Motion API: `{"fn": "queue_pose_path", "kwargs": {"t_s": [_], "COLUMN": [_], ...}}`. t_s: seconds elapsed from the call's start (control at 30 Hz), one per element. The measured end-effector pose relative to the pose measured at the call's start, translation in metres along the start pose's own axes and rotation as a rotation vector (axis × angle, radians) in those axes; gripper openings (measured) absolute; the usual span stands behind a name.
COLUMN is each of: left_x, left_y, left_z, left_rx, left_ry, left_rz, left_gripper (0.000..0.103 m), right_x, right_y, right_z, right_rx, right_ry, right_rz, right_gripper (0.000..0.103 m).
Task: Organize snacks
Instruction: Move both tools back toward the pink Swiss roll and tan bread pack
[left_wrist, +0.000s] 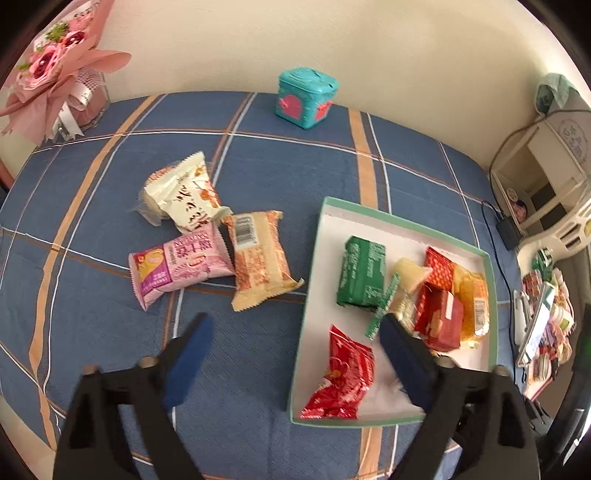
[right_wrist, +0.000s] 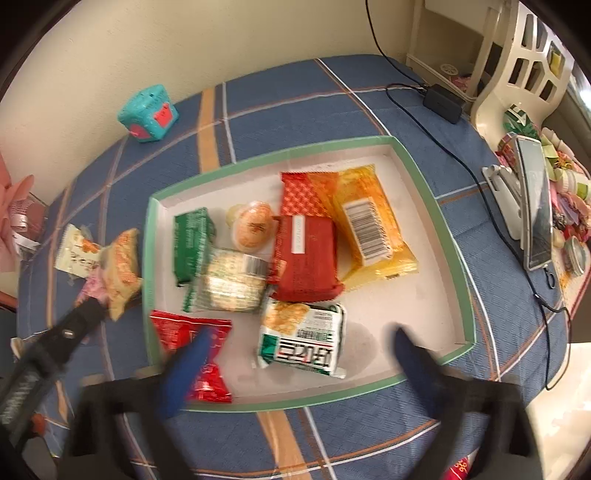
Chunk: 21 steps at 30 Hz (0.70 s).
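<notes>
Midway through filling the green-rimmed tray (right_wrist: 436, 206) — both the left gripper (left_wrist: 295, 332) and right gripper (right_wrist: 301, 341) hovering wide open, empty. Probably next: reaching left for the orange-patterned packet (left_wrist: 258, 258) waiting beside the tray on the plaid cloth (left_wrist: 110, 192).

A plain cream wall (left_wrist: 258, 44) rises behind the blue plaid-covered table (left_wrist: 110, 325); a cream shelf unit (left_wrist: 546, 184) stands far right; pink bouquet (left_wrist: 55, 70) far left.
</notes>
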<state>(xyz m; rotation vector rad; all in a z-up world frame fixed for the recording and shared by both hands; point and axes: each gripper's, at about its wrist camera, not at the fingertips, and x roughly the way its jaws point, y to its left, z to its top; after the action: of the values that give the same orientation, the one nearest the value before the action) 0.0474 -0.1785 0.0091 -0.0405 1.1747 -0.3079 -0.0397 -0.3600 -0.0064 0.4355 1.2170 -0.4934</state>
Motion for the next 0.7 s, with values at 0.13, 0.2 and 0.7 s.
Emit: {"fn": "queue_pose_path", "kwargs": {"t_s": [0.13, 0.2, 0.7], "left_x": [0.002, 0.002, 0.001], "left_y": [0.005, 0.007, 0.019], "left_z": [0.001, 0.001, 0.006], "left_rx": [-0.012, -0.016, -0.015], "left_ry": [-0.012, -0.013, -0.060], "left_rz": [0.013, 0.012, -0.032], "left_gripper": [0.102, 0.102, 0.102], "right_x": [0.006, 0.007, 0.008], "right_y": [-0.002, -0.002, 0.013], "right_z": [0.001, 0.001, 0.002], "right_rx": [0.000, -0.001, -0.044], "right_ry": [0.034, 0.034, -0.075], "right_rz": [-0.025, -0.023, 0.057], "right_gripper": [0.103, 0.103, 0.103]}}
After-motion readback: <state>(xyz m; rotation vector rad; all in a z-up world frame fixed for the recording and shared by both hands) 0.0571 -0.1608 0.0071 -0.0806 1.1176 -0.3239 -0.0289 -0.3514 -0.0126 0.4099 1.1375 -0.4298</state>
